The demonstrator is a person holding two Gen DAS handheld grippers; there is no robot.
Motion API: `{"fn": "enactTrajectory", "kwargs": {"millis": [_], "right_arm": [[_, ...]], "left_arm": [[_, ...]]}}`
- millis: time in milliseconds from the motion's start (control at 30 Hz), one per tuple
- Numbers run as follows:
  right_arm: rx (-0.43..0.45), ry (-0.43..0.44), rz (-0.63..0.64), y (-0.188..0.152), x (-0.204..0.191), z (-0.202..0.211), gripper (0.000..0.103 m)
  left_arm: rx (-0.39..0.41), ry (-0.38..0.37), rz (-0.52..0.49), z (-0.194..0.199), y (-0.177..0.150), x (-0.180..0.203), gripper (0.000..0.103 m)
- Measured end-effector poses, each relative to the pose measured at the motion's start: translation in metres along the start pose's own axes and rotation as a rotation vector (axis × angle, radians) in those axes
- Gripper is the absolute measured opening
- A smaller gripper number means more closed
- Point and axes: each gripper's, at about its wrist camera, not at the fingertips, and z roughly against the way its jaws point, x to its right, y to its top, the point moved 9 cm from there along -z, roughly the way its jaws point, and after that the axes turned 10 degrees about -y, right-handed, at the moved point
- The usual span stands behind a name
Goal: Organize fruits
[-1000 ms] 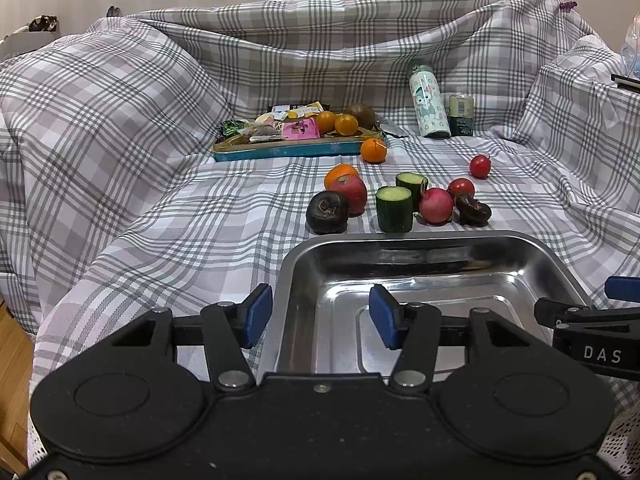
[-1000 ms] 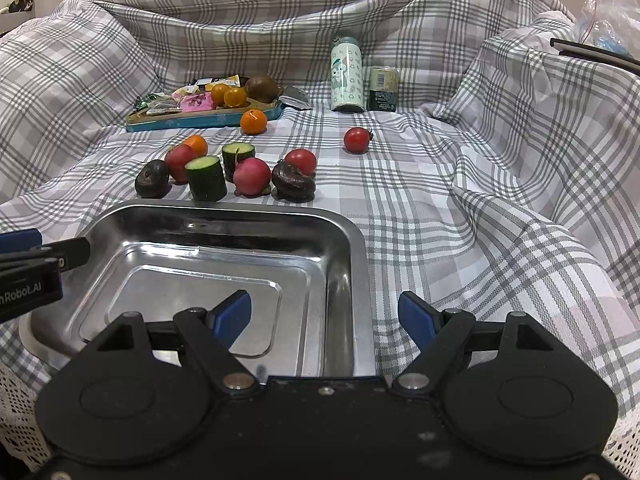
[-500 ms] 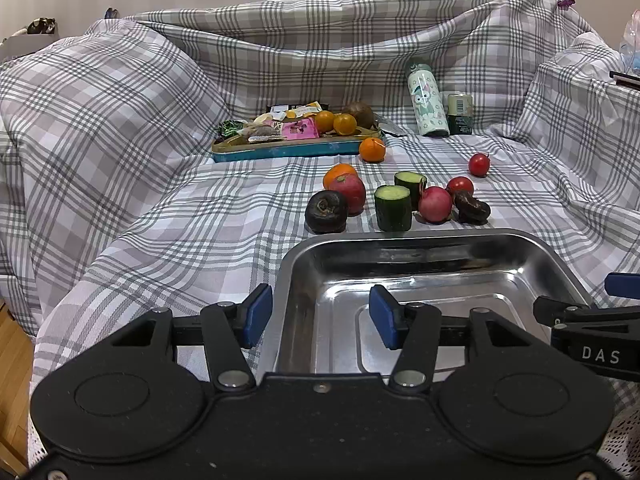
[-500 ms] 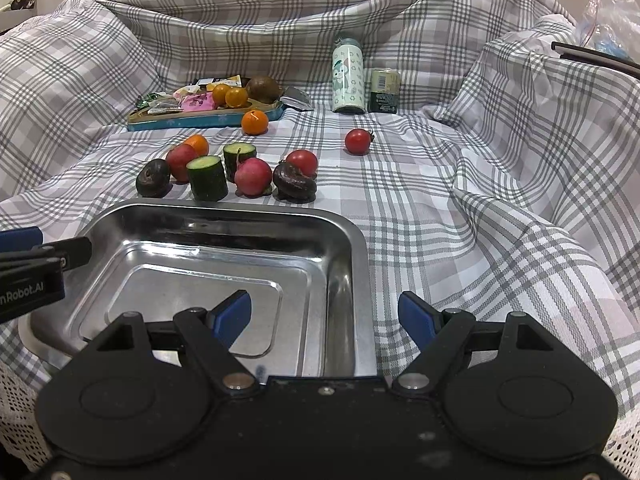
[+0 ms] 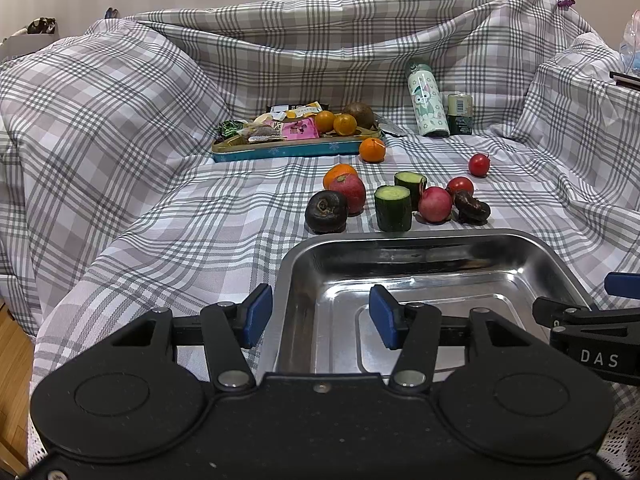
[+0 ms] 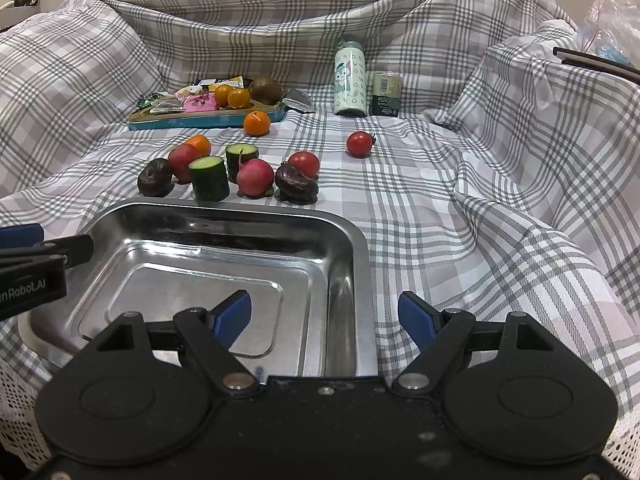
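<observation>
- Plaid grey-and-white cloth (image 5: 160,216) covers the whole work surface and drapes up behind it; pale wall in the upper frame.
- Steel tray (image 6: 340,248), lower centre of both views: nothing in it. Judged as the collecting spot for the fruit.
- Produce sits in a row just beyond the tray's far rim, centre of frame: dark round fruit (image 5: 326,212), red apple (image 5: 349,193) touching it, orange (image 5: 338,170) behind the apple, two cucumber pieces (image 5: 393,207) standing on end, a pink-red radish-like item (image 5: 435,204), tomato (image 5: 460,186), and a dark wrinkled fruit (image 5: 472,209).
- Lone cherry tomato (image 6: 359,144) lies well apart, right of centre; another orange (image 6: 256,123) rests just beside the blue tray (image 6: 200,122).
- Blue tray, upper centre, holds snack packets, two small oranges and a brown fruit.
- Left gripper (image 5: 316,314): jaws spread moderately, nothing between them, straddling the steel tray's left wall.
- Right gripper (image 6: 324,318): jaws spread wide, nothing held, straddling the tray's right wall.
- Step in hand (judgement): the start; no fruit collected yet. Next move calls for reaching forward over the far rim to a near-row item, closing on it gently, since round fruit may roll.
- Legible text: "DAS" on the right gripper as seen at the left view's right edge; "enRobot.AI" on the left gripper at the right view's left edge.
- Printed bottle (image 6: 351,80) and small can (image 6: 385,94), upper right of centre; labels unreadable.
</observation>
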Motion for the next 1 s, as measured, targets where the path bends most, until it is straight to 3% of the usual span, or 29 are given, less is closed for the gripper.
{"fn": "enactTrajectory", "kwargs": {"millis": [1000], "right_arm": [[0.011,0.001,0.007,0.001,-0.002,0.002,0.083]], "left_arm": [[-0.027,-0.03,-0.052,0.001,-0.001,0.012,0.059]]}}
